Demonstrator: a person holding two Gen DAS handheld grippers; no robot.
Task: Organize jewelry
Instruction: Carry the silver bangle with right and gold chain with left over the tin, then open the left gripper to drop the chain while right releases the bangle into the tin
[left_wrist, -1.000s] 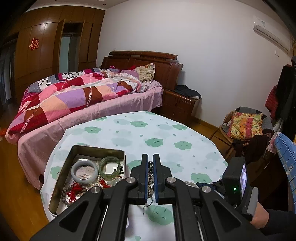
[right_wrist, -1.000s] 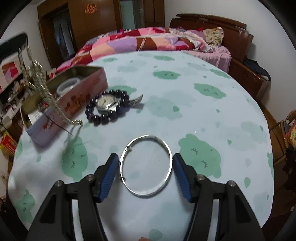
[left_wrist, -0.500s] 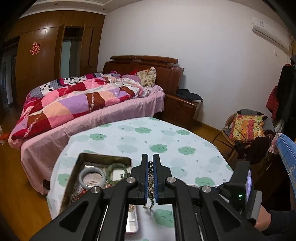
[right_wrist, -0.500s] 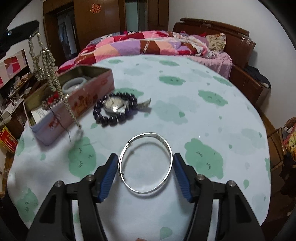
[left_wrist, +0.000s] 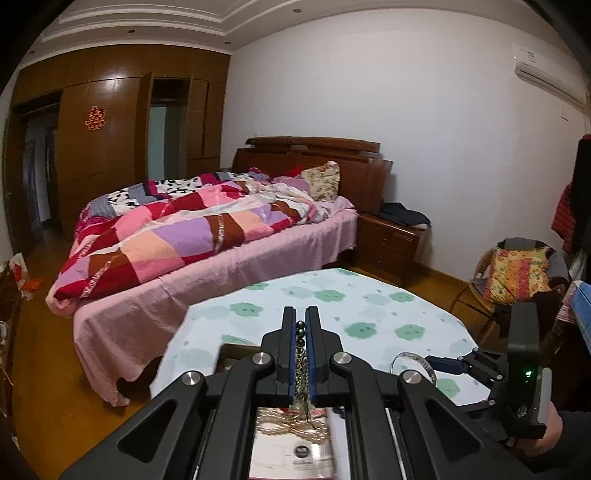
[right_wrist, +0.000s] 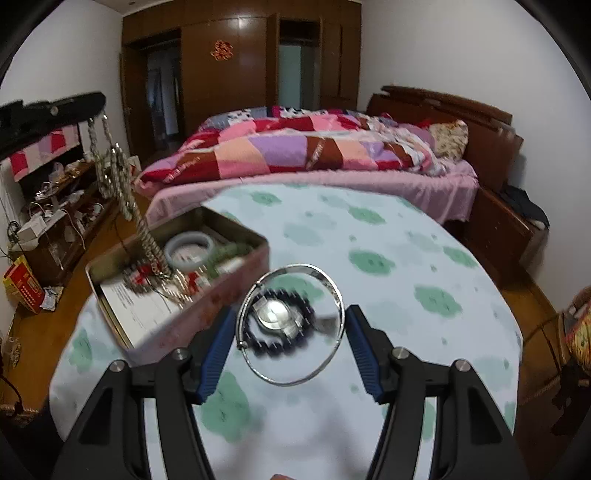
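Note:
My left gripper (left_wrist: 301, 325) is shut on a beaded chain necklace (left_wrist: 302, 354). In the right wrist view the necklace (right_wrist: 118, 177) hangs from it, its lower end reaching into the open tin box (right_wrist: 255, 243). My right gripper (right_wrist: 291, 347) is shut on a silver bangle (right_wrist: 336, 291) and holds it lifted above the table. Below the bangle lie a wristwatch (right_wrist: 275, 314) and a dark bead bracelet (right_wrist: 273, 350). The box holds a pale jade bangle (right_wrist: 190, 245), a green bangle (right_wrist: 229, 251) and red-tasselled pieces.
The round table (right_wrist: 406, 258) has a green cloud-print cloth. A bed (left_wrist: 207, 229) with a patchwork quilt stands behind it. A cluttered low shelf (right_wrist: 55, 221) is at the left, a chair (left_wrist: 517, 273) with a cushion at the right.
My right gripper has lifted the silver bangle off the table and carried it toward the watch and box. My left gripper has risen and moved the necklace over the box.

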